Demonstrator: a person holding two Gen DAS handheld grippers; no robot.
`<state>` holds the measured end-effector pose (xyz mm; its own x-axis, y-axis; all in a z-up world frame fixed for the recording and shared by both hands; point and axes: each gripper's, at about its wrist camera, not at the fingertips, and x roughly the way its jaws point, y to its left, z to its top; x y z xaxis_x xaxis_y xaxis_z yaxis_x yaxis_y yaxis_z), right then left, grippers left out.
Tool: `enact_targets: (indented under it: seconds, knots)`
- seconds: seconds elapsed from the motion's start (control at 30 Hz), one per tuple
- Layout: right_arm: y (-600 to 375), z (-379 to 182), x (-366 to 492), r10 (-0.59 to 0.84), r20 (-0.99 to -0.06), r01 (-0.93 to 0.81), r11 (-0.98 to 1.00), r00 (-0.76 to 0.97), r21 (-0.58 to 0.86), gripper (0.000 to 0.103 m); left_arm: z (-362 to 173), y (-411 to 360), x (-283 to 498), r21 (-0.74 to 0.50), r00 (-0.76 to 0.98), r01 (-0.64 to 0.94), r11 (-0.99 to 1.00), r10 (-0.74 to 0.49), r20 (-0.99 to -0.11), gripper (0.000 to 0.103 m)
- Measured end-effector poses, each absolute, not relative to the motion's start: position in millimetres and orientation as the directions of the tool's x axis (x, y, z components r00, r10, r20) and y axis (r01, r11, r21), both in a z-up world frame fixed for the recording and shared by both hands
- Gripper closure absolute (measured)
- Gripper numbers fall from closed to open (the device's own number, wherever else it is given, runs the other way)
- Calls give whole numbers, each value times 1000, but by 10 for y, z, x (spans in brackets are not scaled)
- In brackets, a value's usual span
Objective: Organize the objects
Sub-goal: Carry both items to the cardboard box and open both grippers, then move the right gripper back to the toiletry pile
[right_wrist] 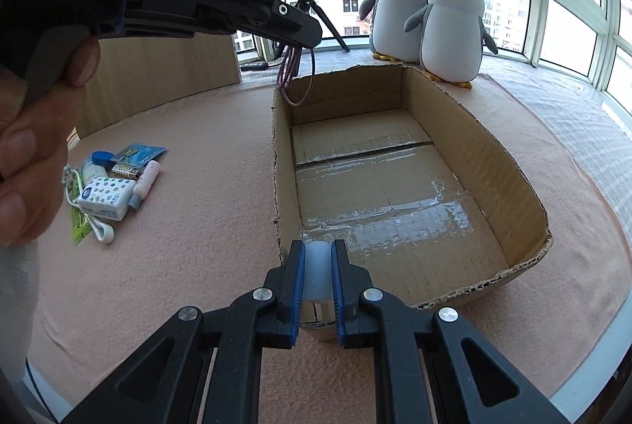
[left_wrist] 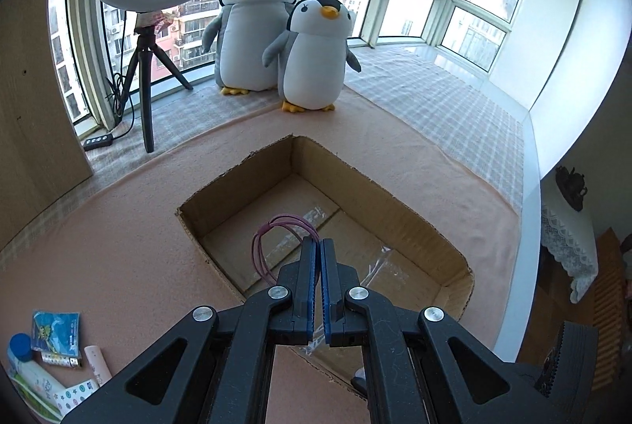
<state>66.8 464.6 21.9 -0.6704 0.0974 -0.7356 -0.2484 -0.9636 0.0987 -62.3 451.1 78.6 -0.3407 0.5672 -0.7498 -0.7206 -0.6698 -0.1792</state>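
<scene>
An open cardboard box (left_wrist: 414, 226) (right_wrist: 509, 163) lies on the pink cloth. My left gripper (left_wrist: 318, 246) is shut on thin purple hair ties (left_wrist: 276, 230) and holds them above the box; from the right wrist view it (right_wrist: 304, 33) hangs over the box's far left corner with the hair ties (right_wrist: 294, 76) dangling. My right gripper (right_wrist: 318, 250) is shut on a small translucent white cylinder (right_wrist: 318, 274) at the box's near left corner. A pile of small items (right_wrist: 114, 179) (left_wrist: 55, 357) lies on the cloth left of the box.
Two plush penguins (left_wrist: 276, 37) (right_wrist: 430, 17) stand behind the box by the window. A ring light on a tripod (left_wrist: 146, 41) and a power strip (left_wrist: 98, 140) sit at the back left. A cardboard panel (right_wrist: 158, 76) leans at the left.
</scene>
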Motion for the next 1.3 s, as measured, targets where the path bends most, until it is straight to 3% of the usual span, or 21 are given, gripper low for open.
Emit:
enact_targets:
  seconds: [0.17, 0.23, 0.27, 0.3, 0.33, 0.37, 0.4, 0.53, 0.93, 1.3]
  knots:
    - [4717, 321, 677, 129, -724, -267, -960, -677, 79, 91, 650, 4642, -631, -183, -321, -723, -666, 558, -765, 101]
    - [4789, 383, 713, 150, -714, -284, -956, -684, 70, 91, 596, 4687, -644, -184, -314, -722, -667, 553, -772, 95]
    - [4828, 404, 726, 162, -712, -292, -954, -683, 63, 91, 572, 4703, -643, -186, -310, -722, -667, 552, -774, 83]
    - [4871, 419, 738, 173, -710, -302, -952, -683, 58, 91, 552, 4710, -645, -188, -309, -720, -668, 551, -775, 61]
    - [4917, 426, 751, 182, -708, -312, -948, -682, 57, 91, 542, 4700, -645, -192, -313, -715, -673, 553, -773, 49]
    - [4956, 432, 762, 190, -705, -321, -946, -684, 56, 90, 552, 4668, -647, -196, -326, -705, -681, 557, -764, 30]
    - [4987, 442, 778, 203, -698, -330, -943, -687, 51, 86, 577, 4620, -648, -196, -349, -692, -694, 561, -751, 22]
    - [5085, 462, 858, 233, -695, -358, -933, -680, 38, 60, 662, 4417, -683, -188, -396, -661, -727, 550, -736, 19]
    - [4969, 660, 1032, 251, -670, -379, -924, -698, 50, 59, 881, 2888, -606, -79, -573, -485, -871, 385, -723, 16]
    - [4062, 695, 519, 86, -685, -143, -989, -724, 27, 54, 790, 1042, -235, -105, -637, -197, -975, 209, -742, 15]
